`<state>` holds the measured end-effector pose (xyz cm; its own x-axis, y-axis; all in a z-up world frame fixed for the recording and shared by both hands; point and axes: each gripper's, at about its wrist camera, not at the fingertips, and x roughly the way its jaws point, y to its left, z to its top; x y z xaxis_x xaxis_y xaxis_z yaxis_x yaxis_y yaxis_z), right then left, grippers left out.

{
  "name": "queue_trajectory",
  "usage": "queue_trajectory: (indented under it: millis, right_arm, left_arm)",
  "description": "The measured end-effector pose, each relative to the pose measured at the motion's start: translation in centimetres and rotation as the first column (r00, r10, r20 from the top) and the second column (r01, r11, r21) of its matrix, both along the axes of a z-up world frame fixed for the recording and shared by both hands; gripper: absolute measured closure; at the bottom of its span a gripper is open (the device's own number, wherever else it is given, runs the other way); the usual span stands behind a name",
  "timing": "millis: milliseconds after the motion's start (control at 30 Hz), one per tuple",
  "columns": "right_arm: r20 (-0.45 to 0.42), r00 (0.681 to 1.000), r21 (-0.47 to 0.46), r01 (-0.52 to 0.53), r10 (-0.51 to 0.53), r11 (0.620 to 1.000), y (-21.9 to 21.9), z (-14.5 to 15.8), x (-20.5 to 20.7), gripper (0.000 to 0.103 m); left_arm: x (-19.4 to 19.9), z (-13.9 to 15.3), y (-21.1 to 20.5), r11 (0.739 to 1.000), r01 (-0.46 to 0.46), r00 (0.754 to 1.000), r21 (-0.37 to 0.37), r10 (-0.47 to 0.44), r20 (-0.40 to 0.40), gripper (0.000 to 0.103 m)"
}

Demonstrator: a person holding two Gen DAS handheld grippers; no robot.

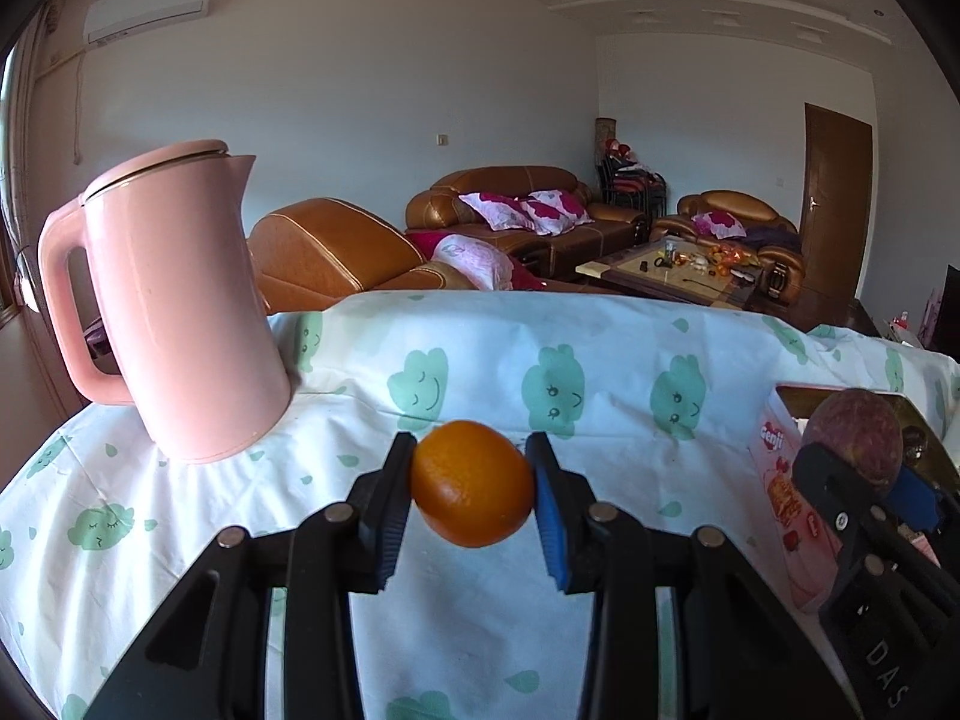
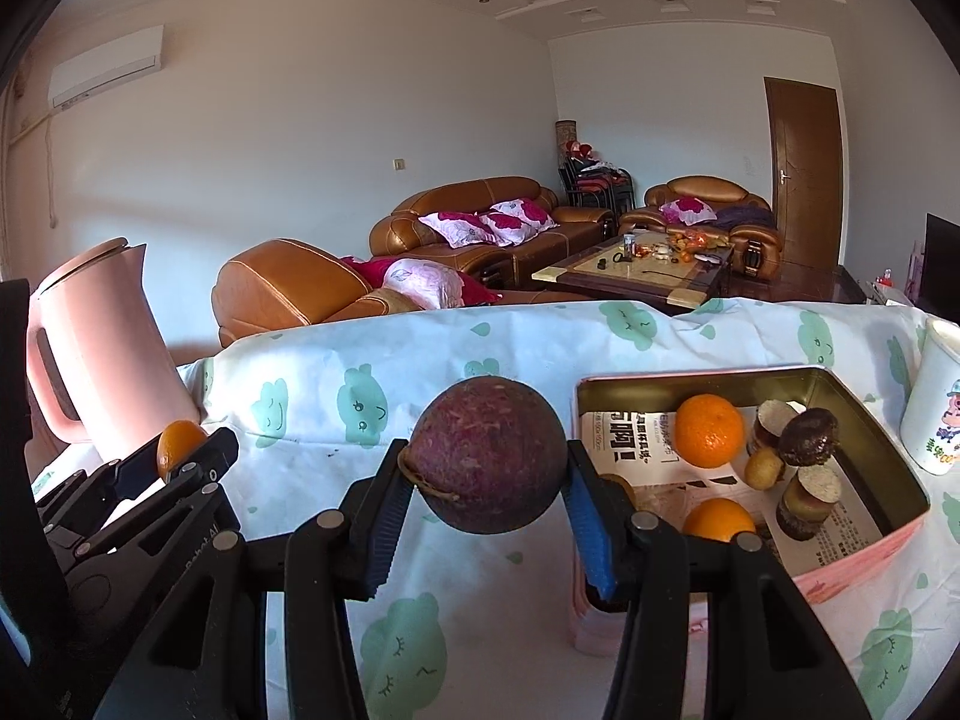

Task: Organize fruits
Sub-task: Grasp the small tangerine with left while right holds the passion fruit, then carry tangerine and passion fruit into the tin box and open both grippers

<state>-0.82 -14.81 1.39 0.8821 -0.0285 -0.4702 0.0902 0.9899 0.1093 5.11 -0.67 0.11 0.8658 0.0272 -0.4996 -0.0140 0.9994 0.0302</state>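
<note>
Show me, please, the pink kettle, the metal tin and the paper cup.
pink kettle (image 1: 186, 324), left wrist view, side of body
metal tin (image 2: 870, 414), right wrist view, inner right wall
paper cup (image 2: 936, 402), right wrist view, printed side

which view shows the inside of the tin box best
The right wrist view. It looks down into the open tin box, showing two oranges and several small brown pieces on printed paper. The left wrist view catches only its pink outer side and a sliver of rim, mostly hidden behind the right tool.
</note>
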Motion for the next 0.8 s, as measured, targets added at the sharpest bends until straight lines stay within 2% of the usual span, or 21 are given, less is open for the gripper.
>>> queue_trajectory:
  millis: [233,433,567,800]
  right_arm:
    - [0.054,0.999,-0.043,0.011,-0.009,0.999,-3.1,1.2,-3.9,0.051]
    - [0.091,0.992,-0.126,0.103,-0.092,0.987,-7.7,1.8,-5.4,0.051]
    - [0.062,0.984,-0.142,0.173,-0.165,0.975,-11.5,1.5,-4.4,0.051]
    - [-0.043,0.985,-0.069,0.163,-0.166,0.984,-15.8,0.3,-1.5,0.051]
  left_arm:
    - [-2.1,0.6,-3.4,0.997,0.070,0.998,-0.017,-0.070,0.010,0.064]
    - [-2.9,1.4,-8.2,0.985,0.171,0.985,-0.038,-0.170,0.030,0.064]
    - [-2.9,1.4,-11.7,0.973,0.227,0.974,-0.045,-0.226,0.026,0.064]
    - [-1.8,0.7,-16.1,0.961,0.272,0.962,-0.046,-0.273,-0.014,0.064]
